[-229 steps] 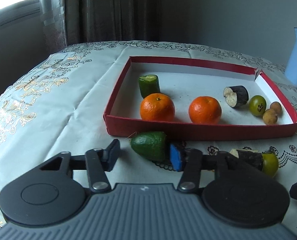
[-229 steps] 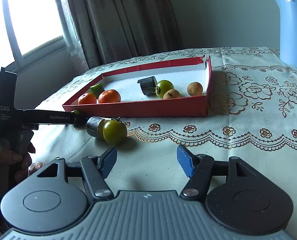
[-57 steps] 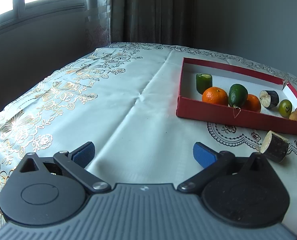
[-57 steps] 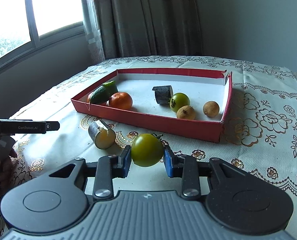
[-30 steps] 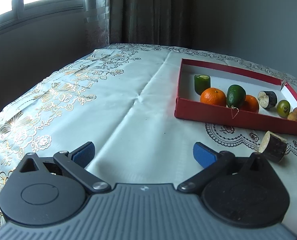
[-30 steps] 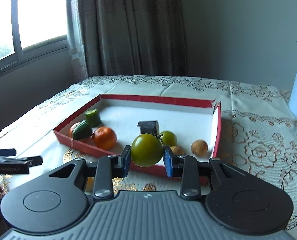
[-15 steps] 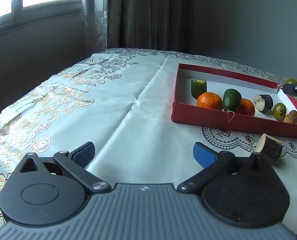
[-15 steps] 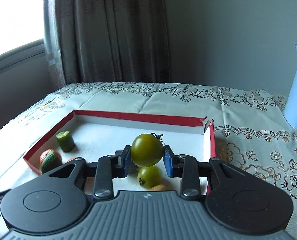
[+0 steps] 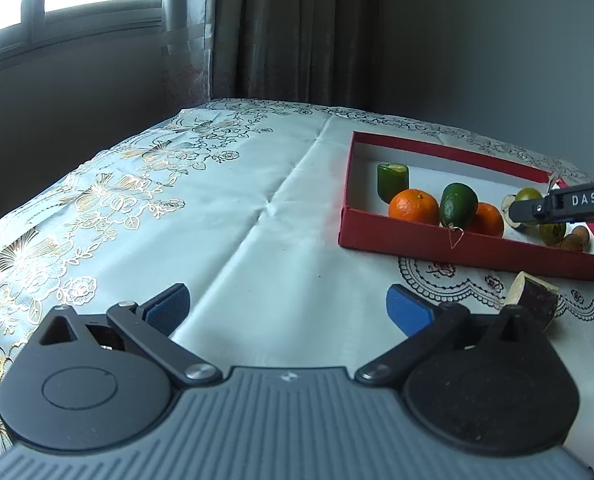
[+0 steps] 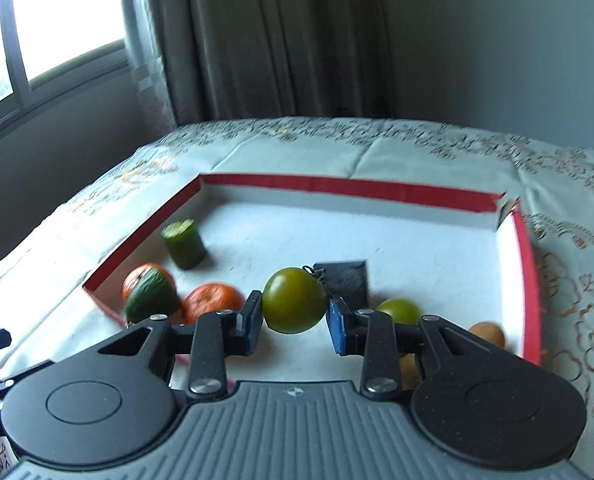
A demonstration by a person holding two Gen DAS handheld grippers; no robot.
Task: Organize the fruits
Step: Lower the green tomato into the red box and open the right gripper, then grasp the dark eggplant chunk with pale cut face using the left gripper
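My right claw (image 10: 295, 326) grips the green tomato (image 10: 294, 300) above the red tray (image 10: 337, 187) – left claw (image 9: 287, 307) spread wide, nothing between its pads.

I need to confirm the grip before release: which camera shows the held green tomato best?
The right wrist view: the green tomato sits centred and unobstructed in the right gripper over the red tray. The left wrist view shows only its top behind the gripper's finger.

Ahead of my right gripper (image 10: 295, 330), the red tray's (image 10: 345, 189) white floor lies bare up to its far wall. A dark cut chunk (image 10: 347, 280) stands just behind the held green tomato (image 10: 295, 300); a cucumber piece (image 10: 184, 243) blocks the front-left.
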